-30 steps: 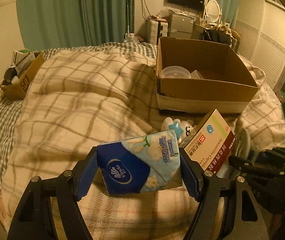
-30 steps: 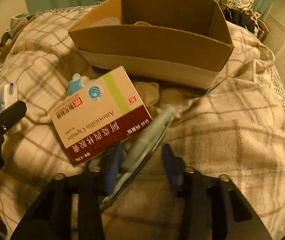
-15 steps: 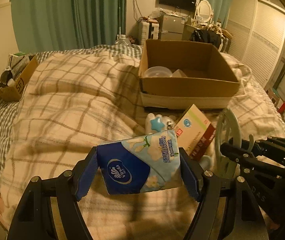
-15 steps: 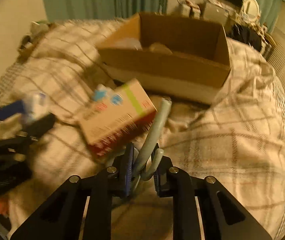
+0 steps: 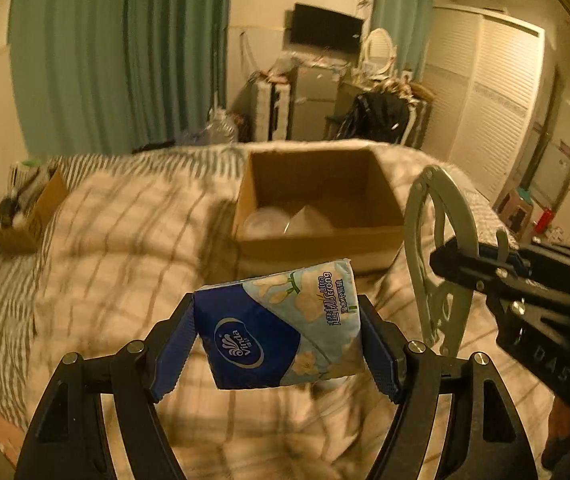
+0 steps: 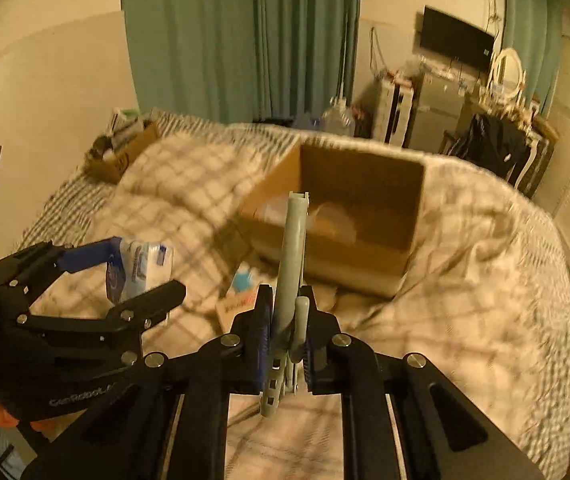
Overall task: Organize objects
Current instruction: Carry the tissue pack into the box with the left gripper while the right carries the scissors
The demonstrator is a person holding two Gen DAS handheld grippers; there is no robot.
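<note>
My left gripper (image 5: 277,344) is shut on a blue and white Vinda tissue pack (image 5: 281,324) and holds it above the plaid bedspread. My right gripper (image 6: 285,332) is shut on a grey-green plastic hanger (image 6: 291,272) that stands up between its fingers; the hanger also shows in the left wrist view (image 5: 441,256). An open cardboard box (image 5: 321,208) sits on the bed ahead of both grippers, with clear plastic containers (image 5: 265,220) inside. A medicine box (image 6: 237,304) lies on the bed before the cardboard box.
A small cardboard box (image 5: 29,216) of clutter sits at the bed's far left edge. Green curtains (image 5: 117,60), a TV (image 5: 325,28), a dresser and a louvred wardrobe (image 5: 493,100) stand behind the bed.
My right gripper closed on the hanger and lifted it off the bed. Both grippers have risen and the cardboard box now sits lower and nearer the middle of both views.
</note>
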